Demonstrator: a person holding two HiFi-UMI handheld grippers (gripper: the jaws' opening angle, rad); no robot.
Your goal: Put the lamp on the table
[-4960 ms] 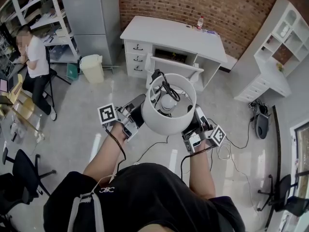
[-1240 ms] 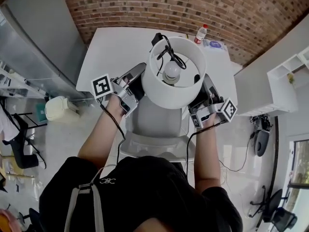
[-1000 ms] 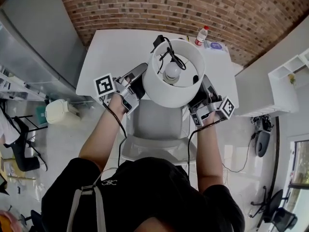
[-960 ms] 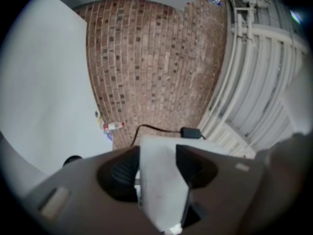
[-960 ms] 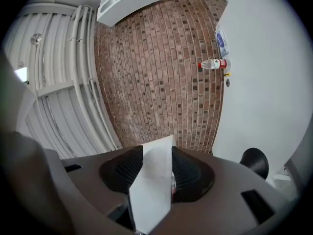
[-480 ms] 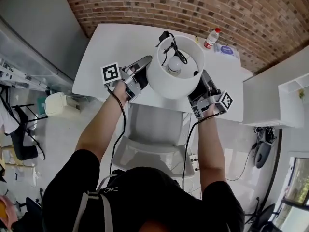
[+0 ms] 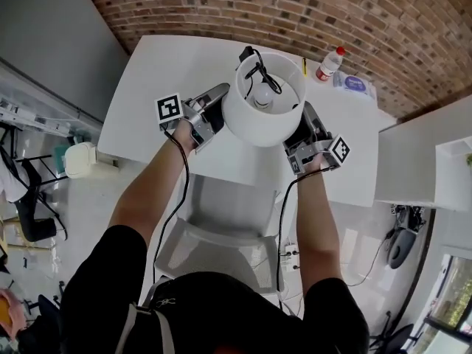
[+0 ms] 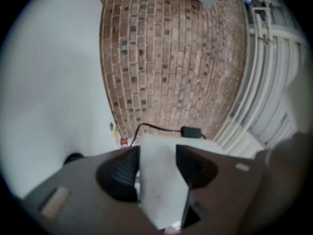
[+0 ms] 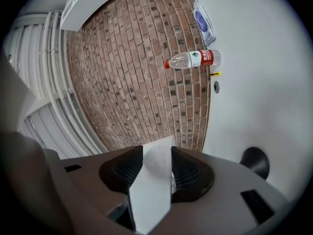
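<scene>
The lamp (image 7: 263, 102), seen from above, has a white drum shade, a bulb inside and a black cord (image 7: 254, 68) draped over its rim. It hangs over the white table (image 7: 162, 80), carried from both sides. My left gripper (image 7: 210, 113) reaches in under the shade from the left and my right gripper (image 7: 302, 135) from the right. In the left gripper view the jaws (image 8: 157, 168) are shut on a white flat part of the lamp (image 8: 159, 185). The right gripper view shows the same grip (image 9: 156, 168) on a white slab (image 9: 154, 180). The lamp's foot is hidden under the shade.
A water bottle (image 7: 329, 63) and a blue-printed packet (image 7: 354, 84) stand at the table's back right by the brick wall. A grey chair (image 7: 221, 234) sits at the table's front edge, a power strip (image 7: 287, 255) on the floor beside it. Grey cabinet at left.
Both grippers have carried the lamp forward from above the chair to over the table top, and lower. The grip on the lamp is unchanged.
</scene>
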